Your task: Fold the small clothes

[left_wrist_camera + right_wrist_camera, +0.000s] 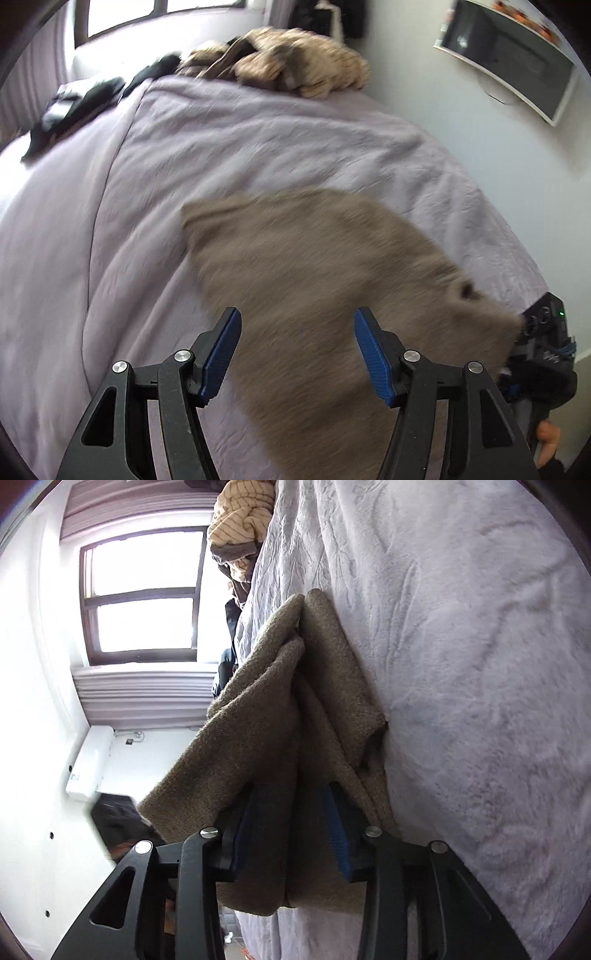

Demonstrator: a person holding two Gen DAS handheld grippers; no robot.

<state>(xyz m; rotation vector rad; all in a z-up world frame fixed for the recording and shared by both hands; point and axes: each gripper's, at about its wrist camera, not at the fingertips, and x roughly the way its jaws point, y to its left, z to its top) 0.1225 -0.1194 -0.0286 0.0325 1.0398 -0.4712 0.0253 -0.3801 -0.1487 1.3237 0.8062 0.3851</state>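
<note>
Looking down my left hand-held gripper [297, 354], I see its jaws spread apart with nothing pinched, hovering over the brown knit garment [314, 280] lying on the lilac bed cover [258, 140]. My right hand-held gripper [295, 830] has a fold of that garment [258, 720] between its blue pads [338, 834]; I cannot tell whether they press it. Striped clothes [295, 59] are heaped at the bed's far end.

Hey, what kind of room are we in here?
Most likely a bedroom. A wide bed with a lilac cover fills both views, with a brown knitted garment spread on it and striped clothes piled at its far end. A window and a wall screen suggest a home.
</note>
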